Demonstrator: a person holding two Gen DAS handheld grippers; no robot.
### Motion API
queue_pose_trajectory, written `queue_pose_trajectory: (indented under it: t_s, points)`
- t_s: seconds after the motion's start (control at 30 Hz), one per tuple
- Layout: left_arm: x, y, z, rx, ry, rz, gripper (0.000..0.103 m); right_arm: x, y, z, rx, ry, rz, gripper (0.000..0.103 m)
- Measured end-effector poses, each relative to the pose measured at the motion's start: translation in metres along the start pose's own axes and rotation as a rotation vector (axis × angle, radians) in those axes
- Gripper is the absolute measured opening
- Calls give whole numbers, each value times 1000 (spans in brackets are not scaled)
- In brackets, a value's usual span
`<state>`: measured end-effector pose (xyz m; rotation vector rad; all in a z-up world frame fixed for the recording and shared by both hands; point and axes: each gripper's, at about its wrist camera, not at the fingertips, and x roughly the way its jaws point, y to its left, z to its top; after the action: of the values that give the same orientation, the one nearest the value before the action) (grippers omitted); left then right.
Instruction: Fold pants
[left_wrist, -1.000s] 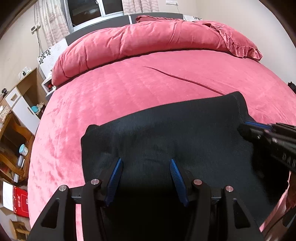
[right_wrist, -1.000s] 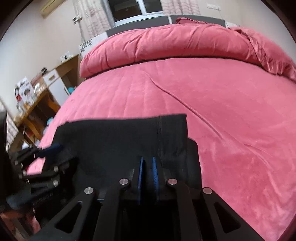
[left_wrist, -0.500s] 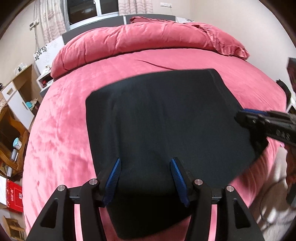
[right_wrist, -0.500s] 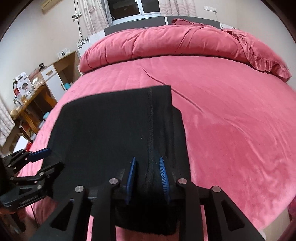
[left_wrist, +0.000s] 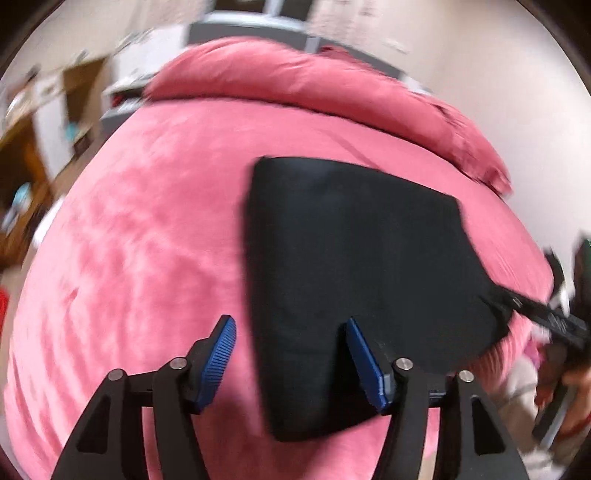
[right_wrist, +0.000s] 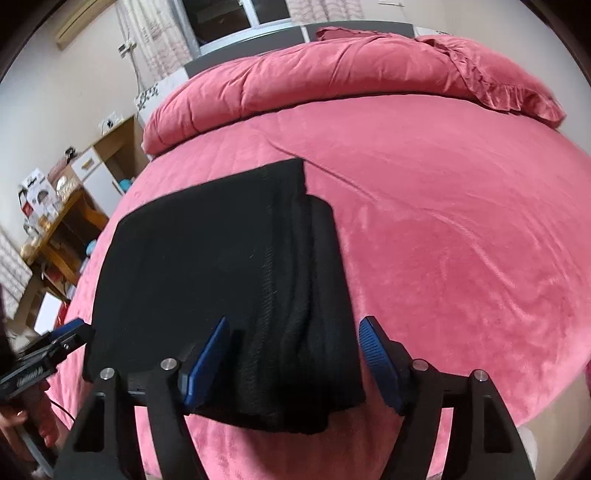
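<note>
Both claws gape wide and hold nothing: your left claw (left_wrist: 290, 354) straddles the near left edge of the pants (left_wrist: 354, 280), your right claw (right_wrist: 295, 354) the ribbed band lower centre. Folded on the bed (right_wrist: 461, 240), they look soft and limp; pinch every layer at the corners.

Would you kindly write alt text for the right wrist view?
Black pants lie folded on a pink bed, between the open fingers of the right hand-held gripper. The left hand-held gripper shows at the left edge.
</note>
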<state>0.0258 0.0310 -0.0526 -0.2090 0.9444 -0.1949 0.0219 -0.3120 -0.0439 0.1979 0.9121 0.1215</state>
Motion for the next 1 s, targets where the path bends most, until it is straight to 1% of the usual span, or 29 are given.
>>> queue_pose_trajectory:
  t_s: [0.03,0.07,0.17,0.2,0.23,0.3,0.4,0.5,0.67,0.73,0.8,0.87,0.9,0.93,0.97,1.0]
  points:
    - [3,9,1,-41,15,-26,66,2,-4,0,15,12,1,73]
    - [6,17,1,-81,36,-69,67,5,-8,0,32,29,8,73]
    - [16,31,3,-148,87,-180,72,14,-19,1,72,70,54,73]
    - [20,33,4,-157,105,-214,75,18,-23,1,90,88,80,73]
    - [22,33,4,-161,120,-242,76,22,-27,1,111,104,116,74]
    - [27,30,5,-158,144,-275,78,29,-32,3,139,129,150,77]
    - [33,22,5,-123,187,-318,78,42,-41,6,185,170,207,78]
    - [37,17,4,-98,205,-326,79,51,-47,4,242,190,260,80]
    - [48,23,3,-151,266,-377,80,63,-57,0,322,193,330,81]
    - [48,23,-1,-167,287,-391,80,63,-56,0,322,192,336,81]
    - [47,18,-8,-146,296,-393,80,61,-53,-1,290,192,337,81]
    - [47,13,-12,-101,293,-383,80,62,-52,-1,266,190,337,79]
    - [45,11,-13,-75,278,-371,78,62,-51,-2,259,188,334,76]
    - [43,8,-12,-62,271,-363,74,61,-50,-3,252,186,331,70]
    - [42,7,-12,-55,265,-356,72,58,-46,-2,236,181,330,67]
    - [39,5,-10,-45,259,-348,68,58,-44,-1,220,175,322,64]
